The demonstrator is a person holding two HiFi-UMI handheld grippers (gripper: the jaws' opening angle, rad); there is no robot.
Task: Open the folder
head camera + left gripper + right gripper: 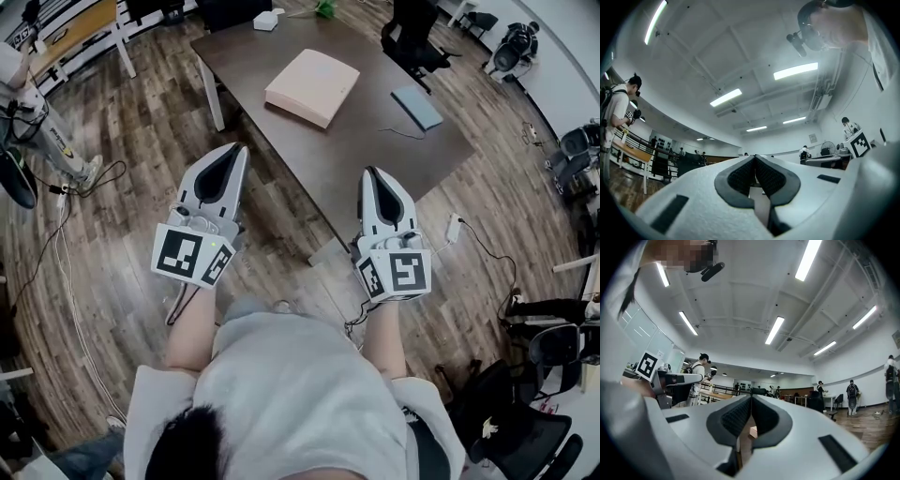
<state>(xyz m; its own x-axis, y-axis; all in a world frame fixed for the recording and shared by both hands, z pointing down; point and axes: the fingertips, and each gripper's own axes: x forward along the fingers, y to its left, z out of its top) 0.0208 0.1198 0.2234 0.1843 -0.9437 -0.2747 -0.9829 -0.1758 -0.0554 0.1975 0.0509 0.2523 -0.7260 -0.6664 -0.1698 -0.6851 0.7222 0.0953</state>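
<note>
The dark table [375,141] spreads ahead of my fingertips, with its near edge close by the right tips. On it the pink folder [312,86] lies flat and shut, well beyond both pairs of fingers and roughly between them. My left gripper [238,150] and right gripper [370,172] hang in the air, each clenched tip to tip on nothing.

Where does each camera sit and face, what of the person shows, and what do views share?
Head view: on the head, facing down at table and folder; forearms, left hand-held gripper, right hand-held gripper show.
Left gripper view: on that gripper, tilted up at ceiling lights; shut jaws.
Right gripper view: likewise.
Shared: each shows the other's marker cube.
</note>
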